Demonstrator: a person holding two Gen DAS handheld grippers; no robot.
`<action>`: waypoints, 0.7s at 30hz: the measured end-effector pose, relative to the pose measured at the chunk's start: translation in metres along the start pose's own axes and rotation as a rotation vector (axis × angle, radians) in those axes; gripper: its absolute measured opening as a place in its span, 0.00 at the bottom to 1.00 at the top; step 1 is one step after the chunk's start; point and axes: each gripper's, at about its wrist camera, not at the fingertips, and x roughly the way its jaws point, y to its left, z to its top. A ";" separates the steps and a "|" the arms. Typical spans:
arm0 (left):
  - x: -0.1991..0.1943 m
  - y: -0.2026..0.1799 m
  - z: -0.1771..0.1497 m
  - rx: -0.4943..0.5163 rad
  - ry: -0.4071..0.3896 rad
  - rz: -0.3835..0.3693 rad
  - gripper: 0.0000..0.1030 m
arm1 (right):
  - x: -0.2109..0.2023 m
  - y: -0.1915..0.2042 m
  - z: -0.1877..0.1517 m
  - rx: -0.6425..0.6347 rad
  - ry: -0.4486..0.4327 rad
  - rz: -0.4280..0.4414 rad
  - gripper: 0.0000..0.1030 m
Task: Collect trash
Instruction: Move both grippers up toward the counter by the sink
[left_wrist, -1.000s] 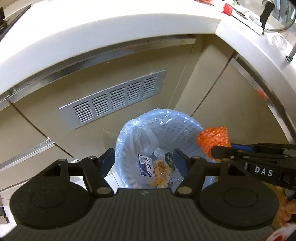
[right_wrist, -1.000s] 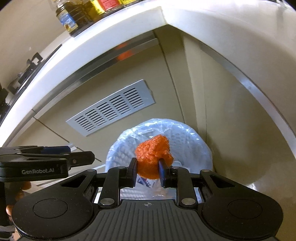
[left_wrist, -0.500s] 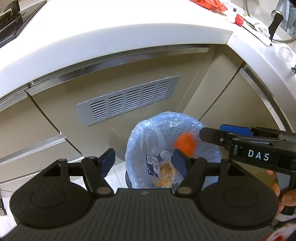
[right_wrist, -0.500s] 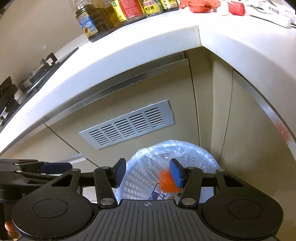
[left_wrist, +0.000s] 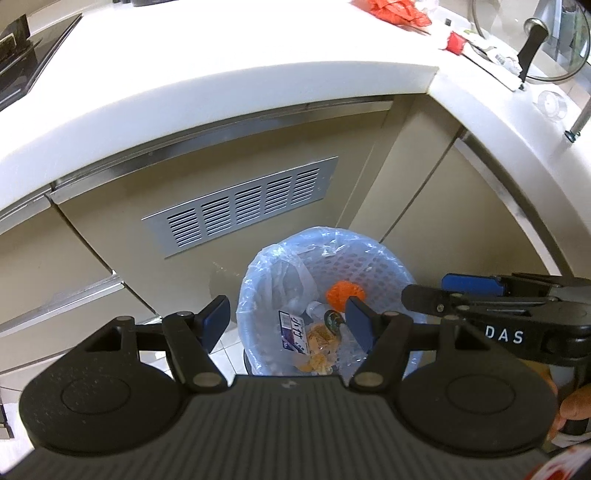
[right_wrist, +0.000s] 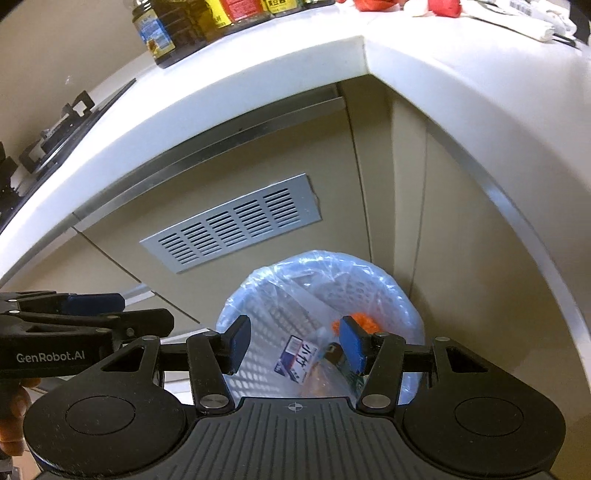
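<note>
Your left view shows the table's (left_wrist: 221, 85) far end: a glass lid (left_wrist: 561, 48) with a black knob, red scraps (left_wrist: 397, 11) and a dark hob (left_wrist: 22, 62). Your right view shows a row of dark bottles (right_wrist: 207, 22) on the table instead. Both views look down on a slatted metal vent (left_wrist: 243, 206) in the beige cabinet and a round white lattice bin (left_wrist: 388, 266) lined with thin, crinkled clear plastic. The orange netted wad (left_wrist: 345, 291) lies inside the bin, beside a printed wrapper (left_wrist: 293, 330) and yellowish scraps (left_wrist: 319, 343). Your left tool (left_wrist: 288, 323) is spread wide and holds nothing. Your right tool (right_wrist: 295, 343) is also wide and empty above the bin.
</note>
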 end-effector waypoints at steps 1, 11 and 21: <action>-0.002 -0.001 0.000 0.003 -0.004 -0.003 0.64 | -0.003 0.000 0.000 0.004 -0.001 0.000 0.52; -0.038 -0.013 0.009 0.029 -0.062 -0.044 0.64 | -0.051 0.008 0.006 0.023 -0.064 0.012 0.55; -0.062 -0.053 0.047 0.103 -0.161 -0.104 0.64 | -0.106 -0.010 0.028 0.066 -0.183 -0.016 0.57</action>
